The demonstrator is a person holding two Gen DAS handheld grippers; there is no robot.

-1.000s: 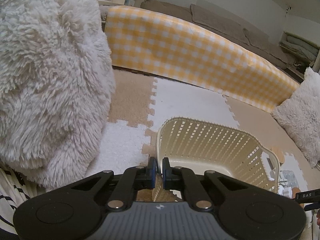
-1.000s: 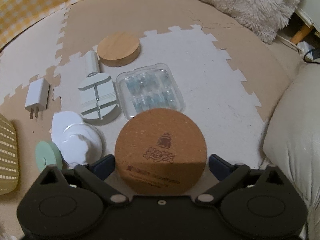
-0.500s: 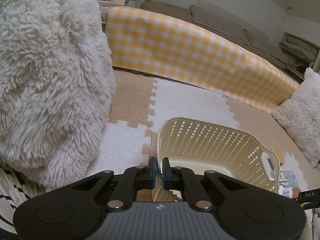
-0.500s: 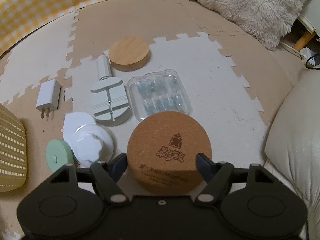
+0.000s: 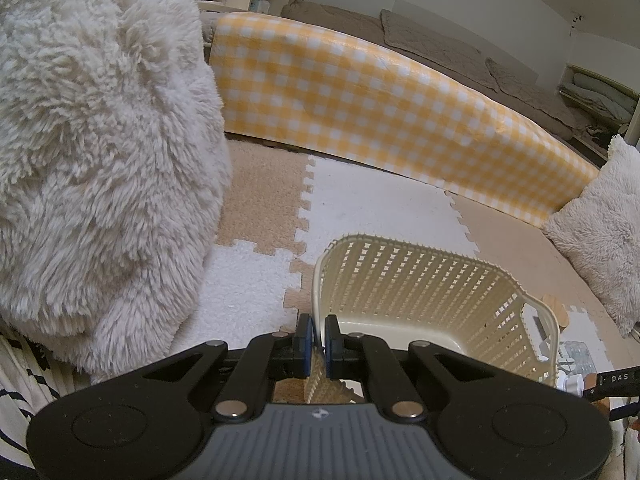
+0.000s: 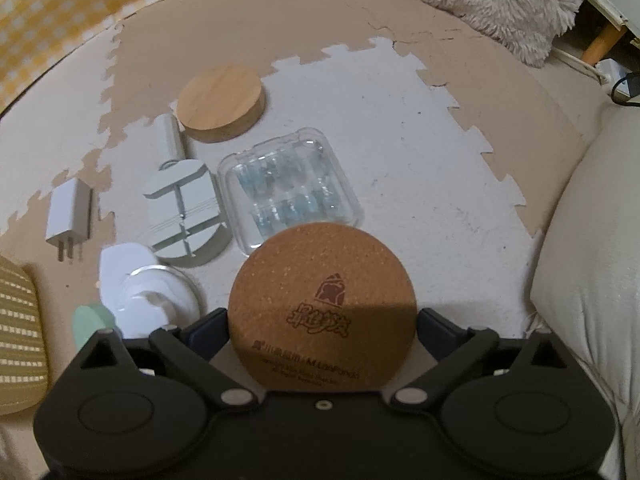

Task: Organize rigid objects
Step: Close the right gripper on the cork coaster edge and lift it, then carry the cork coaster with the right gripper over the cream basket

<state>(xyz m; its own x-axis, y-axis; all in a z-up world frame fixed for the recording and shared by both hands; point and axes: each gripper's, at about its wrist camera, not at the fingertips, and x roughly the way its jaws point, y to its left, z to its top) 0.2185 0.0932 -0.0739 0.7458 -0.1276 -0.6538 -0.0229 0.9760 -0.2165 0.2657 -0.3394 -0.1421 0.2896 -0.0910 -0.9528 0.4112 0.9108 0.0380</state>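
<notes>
Tongs, right (image 6: 323, 322): spread wide to either side of the cork coaster (image 6: 323, 308), jaws having just been opening; the disc sits between them, its edges at or just inside the pads, and whether the pads press on it cannot be told.

Tongs, left (image 5: 316, 338): pressed together on the near rim of the cream basket (image 5: 440, 300), pinching the latticed wall.

Item 1, cork coaster: round, thin, printed face up, lying on the floor mat (image 6: 400, 140), just in front of the clear blister pack (image 6: 290, 192). Judged light, stiff enough to lift flat, grippy rather than slick, and liable to crumble at the edge if squeezed hard. Best taken across its full width, pads on opposite edges, low against the mat.

Item 2, wooden disc (image 6: 220, 102): thicker, likely heavier, hard; side wall gives a firm hold.

Item 3, blister pack: thin plastic, probably slippery and easily dented; take by its long edges.

Item 4, white charger plug (image 6: 68, 216): small, rigid, with prongs; grip across the body.

Other lots: white slotted stand (image 6: 186, 212), white knobbed piece (image 6: 148, 296), green disc (image 6: 90, 320), partly hidden by the tongs.

Basket: stands left of the objects, looks empty inside; light and flexible.
</notes>
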